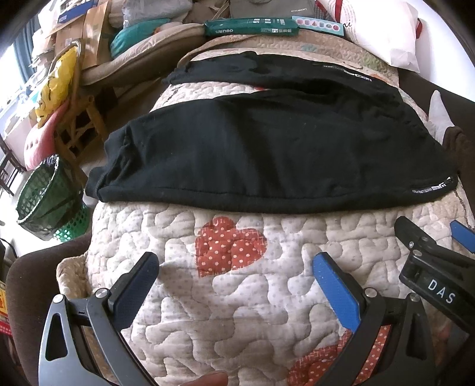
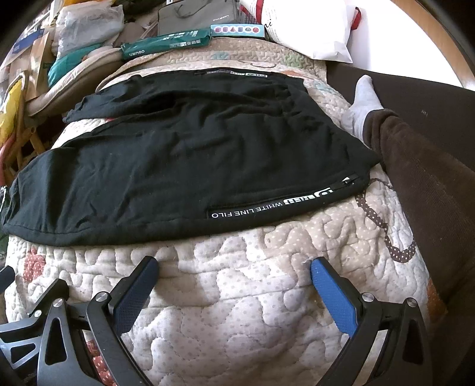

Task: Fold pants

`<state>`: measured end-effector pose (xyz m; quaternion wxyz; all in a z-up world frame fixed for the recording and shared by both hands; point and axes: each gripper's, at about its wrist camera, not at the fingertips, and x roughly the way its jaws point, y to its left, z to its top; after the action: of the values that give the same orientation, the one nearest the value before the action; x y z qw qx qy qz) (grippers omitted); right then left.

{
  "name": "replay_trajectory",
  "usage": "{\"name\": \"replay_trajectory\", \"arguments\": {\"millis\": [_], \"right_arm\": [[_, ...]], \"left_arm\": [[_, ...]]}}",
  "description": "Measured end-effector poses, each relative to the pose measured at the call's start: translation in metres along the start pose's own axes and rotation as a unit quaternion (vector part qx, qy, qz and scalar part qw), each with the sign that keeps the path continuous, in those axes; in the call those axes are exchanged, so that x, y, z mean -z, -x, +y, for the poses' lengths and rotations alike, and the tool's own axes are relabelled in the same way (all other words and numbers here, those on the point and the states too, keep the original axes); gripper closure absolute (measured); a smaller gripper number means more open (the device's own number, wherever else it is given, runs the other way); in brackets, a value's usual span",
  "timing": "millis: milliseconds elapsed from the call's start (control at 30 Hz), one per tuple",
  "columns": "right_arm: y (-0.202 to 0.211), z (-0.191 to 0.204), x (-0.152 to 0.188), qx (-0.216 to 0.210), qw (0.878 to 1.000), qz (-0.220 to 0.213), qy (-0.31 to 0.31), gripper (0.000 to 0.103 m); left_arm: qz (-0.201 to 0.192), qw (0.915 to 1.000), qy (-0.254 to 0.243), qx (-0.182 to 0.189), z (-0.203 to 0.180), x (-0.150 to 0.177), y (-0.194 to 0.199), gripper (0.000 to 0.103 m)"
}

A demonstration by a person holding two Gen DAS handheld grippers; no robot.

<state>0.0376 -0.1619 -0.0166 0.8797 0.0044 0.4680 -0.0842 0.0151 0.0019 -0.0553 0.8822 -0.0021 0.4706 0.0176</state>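
- Here, the black pants point(image 1: 267, 142) lie spread flat on the quilt point(image 1: 237, 282), legs apart.
- The left tool point(image 1: 236, 268) is spread wide, holding nothing, just in front of the pants.
- The right tool point(image 2: 234, 274) is spread wide too, near the pants' white-lettered pocket strip point(image 2: 246, 211).

Beneath and ahead of your jaws lies a quilt point(image 1: 237, 311) with a red heart patch point(image 1: 230, 249). Far ahead sits a green package point(image 1: 252, 26); to the left a green basket point(image 1: 44, 196); to the right a white sock point(image 2: 360, 101).
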Motion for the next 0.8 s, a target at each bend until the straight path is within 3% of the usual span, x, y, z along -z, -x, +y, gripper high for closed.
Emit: {"name": "replay_trajectory", "arguments": {"millis": [800], "right_arm": [[-0.0031, -0.0028, 0.0011, -0.013, 1.000, 0.006, -0.014, 0.000]], "left_arm": [[-0.011, 0.9997, 0.017, 0.014, 0.0062, 0.0000, -0.0003, 0.000]]}}
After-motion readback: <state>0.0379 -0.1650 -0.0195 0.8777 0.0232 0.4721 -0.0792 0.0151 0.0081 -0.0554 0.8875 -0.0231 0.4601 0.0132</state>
